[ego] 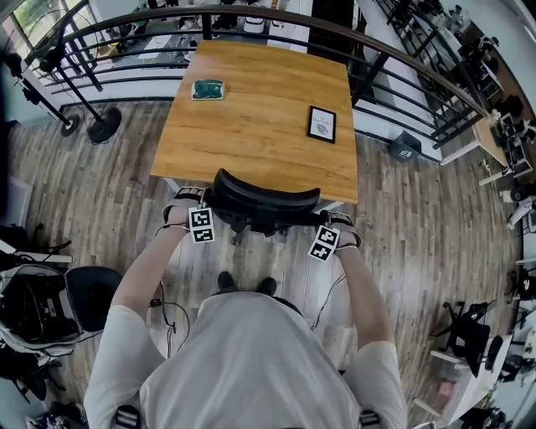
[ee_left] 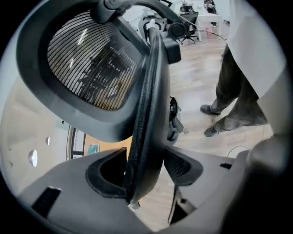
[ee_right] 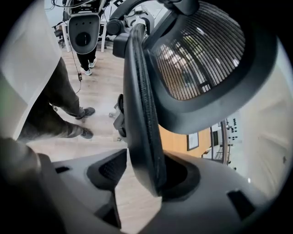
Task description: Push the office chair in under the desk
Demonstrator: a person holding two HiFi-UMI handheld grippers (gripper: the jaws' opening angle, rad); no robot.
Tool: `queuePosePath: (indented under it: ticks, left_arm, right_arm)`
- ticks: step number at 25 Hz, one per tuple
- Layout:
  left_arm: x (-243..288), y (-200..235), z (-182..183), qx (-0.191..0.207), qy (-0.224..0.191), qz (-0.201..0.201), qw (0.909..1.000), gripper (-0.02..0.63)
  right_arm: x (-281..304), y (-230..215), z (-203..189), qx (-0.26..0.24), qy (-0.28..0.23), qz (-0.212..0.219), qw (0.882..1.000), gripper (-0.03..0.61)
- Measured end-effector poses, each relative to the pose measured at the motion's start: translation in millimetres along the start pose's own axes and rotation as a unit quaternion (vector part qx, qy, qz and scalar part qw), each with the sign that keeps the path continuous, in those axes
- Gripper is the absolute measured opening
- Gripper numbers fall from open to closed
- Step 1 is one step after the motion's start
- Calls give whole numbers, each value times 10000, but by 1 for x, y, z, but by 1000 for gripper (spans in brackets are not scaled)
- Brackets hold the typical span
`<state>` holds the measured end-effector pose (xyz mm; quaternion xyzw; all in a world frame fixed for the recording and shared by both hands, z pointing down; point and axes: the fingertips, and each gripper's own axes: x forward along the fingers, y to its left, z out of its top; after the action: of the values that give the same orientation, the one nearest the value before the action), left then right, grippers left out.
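Office chair (ego: 264, 205), black, stands at the near edge of the desk (ego: 260, 117). In the head view its curved back overlaps that edge and hides the seat. The mesh headrest (ee_left: 91, 68) sits above the rim of the back.

The left tool (ee_left: 145, 169) is at the left side of the back. Its jaws are spread wide and the rim runs between them, but the pads do not look pressed on it, so nothing is clamped. The right tool (ee_right: 145, 172) is placed the same way on the right side: jaws wide apart, the rim standing loose between them, with bare floor showing below it.

The person stands just behind the chair, shoes (ego: 247, 285) on the wooden floor (ego: 419, 218), with both arms reaching forward to the back.

On the desk lie a green pad (ego: 208, 90) toward the far left and a framed card (ego: 322, 124) toward the right, well apart from each other. A dark railing (ego: 251, 17) curves round beyond the far side of the desk.
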<state>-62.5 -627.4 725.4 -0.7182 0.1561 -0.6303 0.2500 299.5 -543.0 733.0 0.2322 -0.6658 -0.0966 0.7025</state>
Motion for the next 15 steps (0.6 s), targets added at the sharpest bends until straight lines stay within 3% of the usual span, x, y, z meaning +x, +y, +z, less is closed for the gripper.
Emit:
queuePosePath:
  ticks: [6,15]
  left_arm:
    - [-14,3,-2,-99,48,126,9999,242]
    - [-61,11,6,-709,-247,317,9967,242]
  right_arm:
    - [-15,-2,-13,70,-57,-141,9999,210]
    - [-66,-13,-14,487,-456,-434,9968,209]
